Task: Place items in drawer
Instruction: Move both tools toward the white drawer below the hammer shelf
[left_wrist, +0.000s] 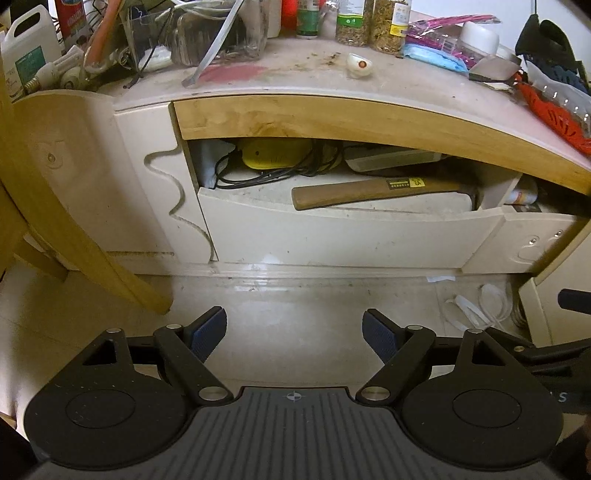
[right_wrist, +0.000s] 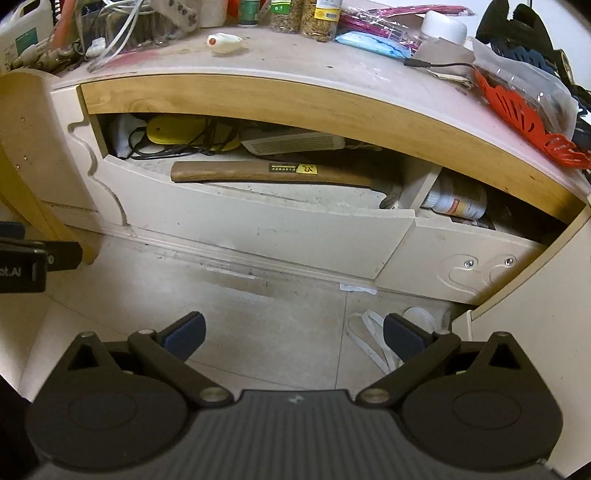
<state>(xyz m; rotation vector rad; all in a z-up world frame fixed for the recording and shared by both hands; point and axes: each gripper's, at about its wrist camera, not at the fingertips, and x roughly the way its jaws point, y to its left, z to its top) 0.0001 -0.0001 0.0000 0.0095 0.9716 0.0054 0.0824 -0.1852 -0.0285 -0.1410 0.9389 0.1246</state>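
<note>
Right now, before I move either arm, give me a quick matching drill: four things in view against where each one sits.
Things:
1. hammer
2. yellow device
3. white bottle
4. red basket

Places:
A. on the desk top, right end
B. lying across the open drawer's front
C. in the side compartment to the right of the drawer
D. at the drawer's back left, among black cords

Pairs: 1-B, 2-D, 3-C, 4-A

Desk top cluttered — white jug (left_wrist: 27, 48) far left, clear container (left_wrist: 207, 35) of cables, spice jars (left_wrist: 369, 22) at back, blue mask (left_wrist: 434, 59), orange plastic piece (left_wrist: 554, 118) right. Wooden chair leg (left_wrist: 74, 229) left, white strap (right_wrist: 369, 339) on floor tiles (left_wrist: 295, 306).
</note>
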